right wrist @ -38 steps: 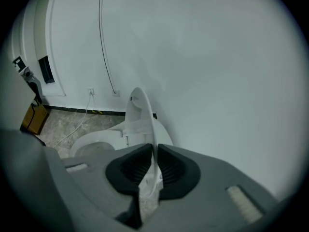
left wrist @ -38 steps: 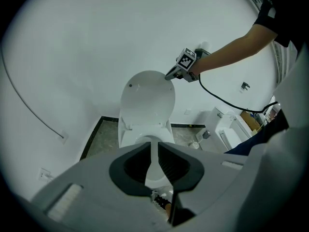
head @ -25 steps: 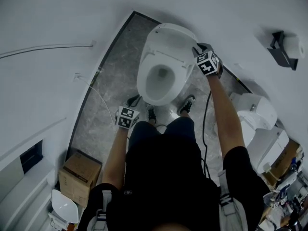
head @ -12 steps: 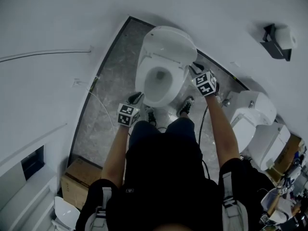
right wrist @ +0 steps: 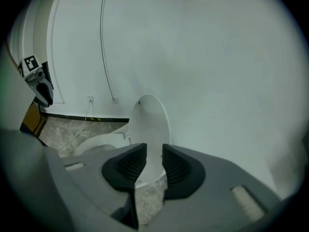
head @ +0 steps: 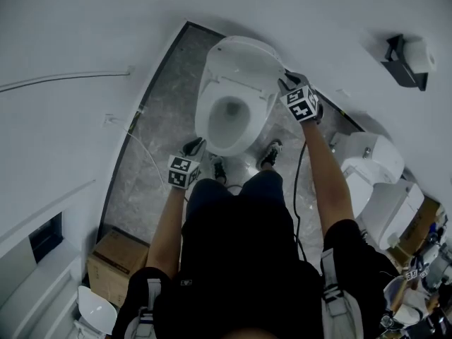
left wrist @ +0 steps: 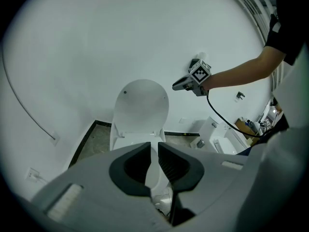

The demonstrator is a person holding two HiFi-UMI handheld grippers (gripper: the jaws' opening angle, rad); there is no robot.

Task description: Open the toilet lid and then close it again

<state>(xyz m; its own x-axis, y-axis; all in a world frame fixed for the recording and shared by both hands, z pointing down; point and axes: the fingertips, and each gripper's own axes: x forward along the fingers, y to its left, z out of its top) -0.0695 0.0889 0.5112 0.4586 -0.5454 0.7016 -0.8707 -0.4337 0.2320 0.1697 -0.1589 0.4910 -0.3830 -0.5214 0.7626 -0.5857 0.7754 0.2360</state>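
Note:
The white toilet has its lid (head: 244, 55) raised against the wall above the open bowl (head: 229, 115). My right gripper (head: 286, 78) is at the lid's right edge, seen from the side in the left gripper view as the right gripper (left wrist: 175, 86) just apart from the lid (left wrist: 142, 103). In its own view the right gripper (right wrist: 154, 149) is open, its jaws just slightly widened, with the lid (right wrist: 150, 122) edge-on beyond the gap. My left gripper (head: 194, 145) hangs by the bowl's front left. The left gripper (left wrist: 154, 146) shows a narrow empty gap.
A second toilet (head: 371, 164) stands to the right, with a paper holder (head: 406, 58) on the wall above. A cardboard box (head: 116, 260) sits at lower left. A cord (head: 141, 143) runs along the left wall. The person's shoes (head: 270, 154) are by the bowl's base.
The right gripper dipped toward the seat's side half a second ago and has come back up beside the lid's edge. The lid stays raised. The left gripper has hardly moved.

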